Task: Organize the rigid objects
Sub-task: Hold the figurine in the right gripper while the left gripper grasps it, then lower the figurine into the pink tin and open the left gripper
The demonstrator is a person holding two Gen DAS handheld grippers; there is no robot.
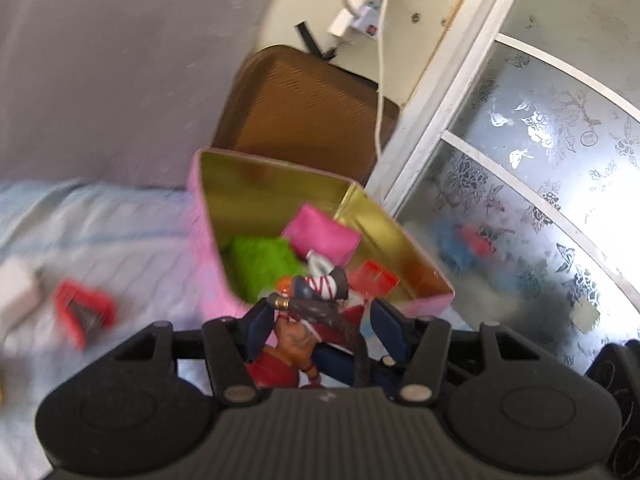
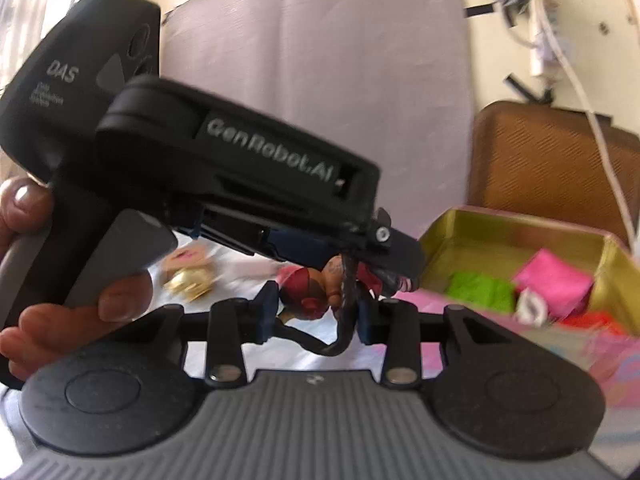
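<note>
A grey wall (image 1: 120,60) fills the back of both views, with a frosted window (image 1: 540,160) patterned with flowers and butterflies to its right in the left wrist view only. A pale sheet (image 1: 100,232) covers the surface below. A brown lid (image 1: 312,112) leans behind a pink tin (image 1: 204,240) with a gold inside, which stands open on the sheet. In the tin lie a green block (image 1: 260,260), a pink block (image 1: 324,236) and a red piece (image 1: 376,278) — all blurred. A white cable (image 1: 380,80) hangs from a plug (image 1: 352,16) on the wall down past the lid.

The left gripper (image 1: 320,320) pinches a toy figure (image 1: 312,312) between its blue pads, just in front of the tin's near corner. From the right wrist view the left gripper (image 2: 384,264) crosses the frame and blocks much of the wall; its side reads "GenRobot.AI" and its back "DAS", with smaller print too blurred to read. A hand (image 2: 48,260) grips its handle. The right gripper (image 2: 316,312) stands half spread around the figure's (image 2: 316,288) lower part and a dark cord; whether its pads press on it I cannot tell.

Only the left view shows a red holder (image 1: 84,312) and a white box (image 1: 16,288) on the sheet, left of the tin. Only the right view shows a gold thing (image 2: 192,280) beneath the left gripper.
</note>
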